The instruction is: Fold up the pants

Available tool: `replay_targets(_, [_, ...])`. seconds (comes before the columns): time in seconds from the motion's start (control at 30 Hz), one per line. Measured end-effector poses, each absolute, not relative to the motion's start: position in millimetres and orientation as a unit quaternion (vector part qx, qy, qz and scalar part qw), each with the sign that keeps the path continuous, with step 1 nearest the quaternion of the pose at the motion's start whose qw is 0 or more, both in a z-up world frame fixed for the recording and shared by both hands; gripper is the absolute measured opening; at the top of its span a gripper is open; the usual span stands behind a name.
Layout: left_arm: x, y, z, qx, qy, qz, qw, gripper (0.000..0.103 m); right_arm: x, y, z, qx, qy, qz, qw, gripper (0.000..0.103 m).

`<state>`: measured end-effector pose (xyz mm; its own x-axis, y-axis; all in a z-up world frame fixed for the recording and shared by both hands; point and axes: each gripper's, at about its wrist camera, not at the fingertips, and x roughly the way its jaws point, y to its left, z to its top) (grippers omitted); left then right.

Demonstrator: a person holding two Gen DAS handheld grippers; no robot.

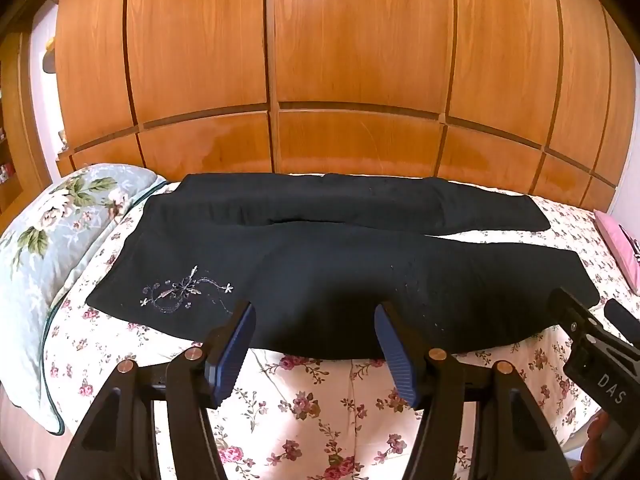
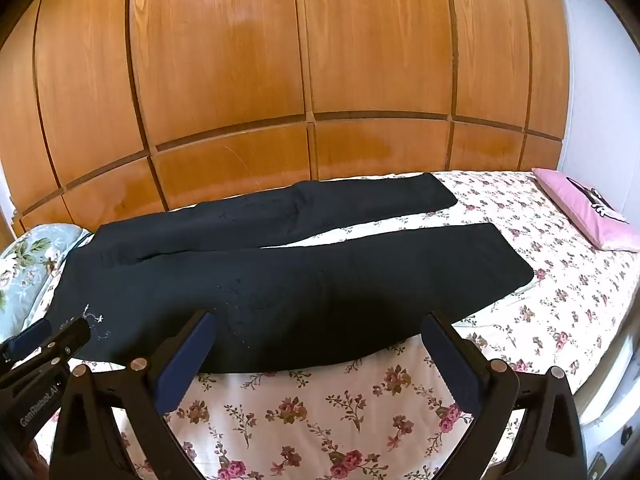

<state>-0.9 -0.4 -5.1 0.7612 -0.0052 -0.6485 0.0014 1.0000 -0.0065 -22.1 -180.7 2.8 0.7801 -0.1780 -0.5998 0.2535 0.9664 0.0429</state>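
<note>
Pants (image 1: pixel 320 264) of matte black cloth lie flat, legs spread, on floral bedsheet (image 1: pixel 320 404).

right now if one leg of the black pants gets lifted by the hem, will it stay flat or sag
Likely sag: the pants lie limp and creased on the bedspread, so the cloth looks soft. Being long, the leg would probably drape and drag. It should not slide far, since cloth lies on cloth.

bed: floral sheet (image 2: pixel 520 320) | floral pillow (image 1: pixel 48 224) | pink cushion (image 2: pixel 588 208) | wooden wardrobe (image 1: pixel 320 60)
</note>
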Motion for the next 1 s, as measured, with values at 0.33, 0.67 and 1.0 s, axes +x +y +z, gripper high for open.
replay_targets(0.33, [1,-1,-7,-0.003,0.348,-0.004,0.938,0.063,-21,-186,-8,0.061,0.316,-0.114,0.94,0.103])
replay_targets(0.67, [0,-3,-8,-0.001,0.35,-0.004,0.937,0.063,-21,-188,-11,0.062,0.321,-0.115,0.938,0.103])
replay_targets(1.0, [1,-2,-10,0.0,0.354,-0.007,0.935,0.063,-20,-190,-13,0.064,0.325,-0.116,0.937,0.103])
